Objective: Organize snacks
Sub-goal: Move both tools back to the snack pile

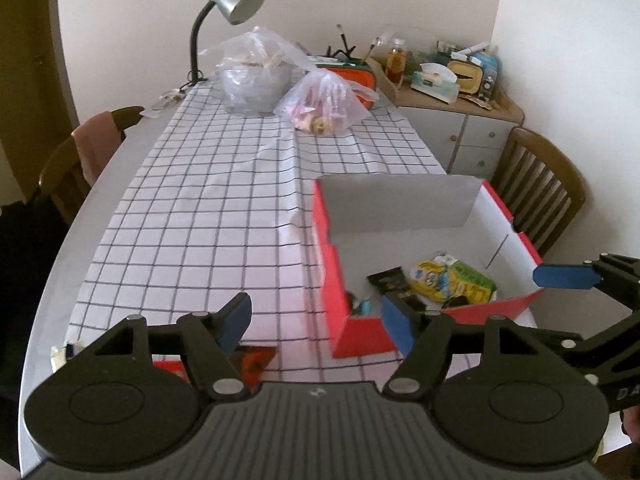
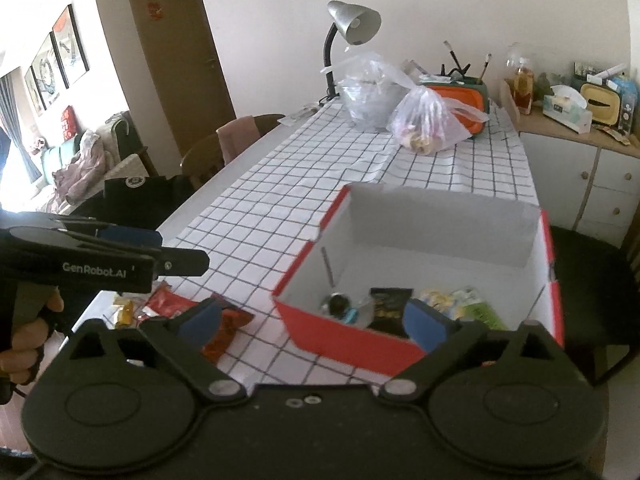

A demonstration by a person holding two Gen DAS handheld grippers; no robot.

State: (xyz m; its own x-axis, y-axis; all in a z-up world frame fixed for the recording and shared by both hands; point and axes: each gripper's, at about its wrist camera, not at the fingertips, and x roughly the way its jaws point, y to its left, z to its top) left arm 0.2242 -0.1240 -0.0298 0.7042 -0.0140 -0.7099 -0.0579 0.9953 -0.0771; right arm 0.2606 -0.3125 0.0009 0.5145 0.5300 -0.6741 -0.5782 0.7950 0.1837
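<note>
Both grippers empty, jaws spread apart.
Left gripper (image 1: 316,322) and right gripper (image 2: 314,318) hover before the red-and-white cardboard box (image 2: 352,342); yellow-green snack packet (image 1: 450,280) lies inside, red wrappers (image 2: 168,304) beneath on bench.

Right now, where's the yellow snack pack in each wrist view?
Left wrist: the yellow snack pack lies low right, inside the red box, beside a black packet.
Right wrist: it shows low right, in the same box, partly behind a blue pad, at.
Shared landmark: the silver desk lamp at the table's far end.
</note>
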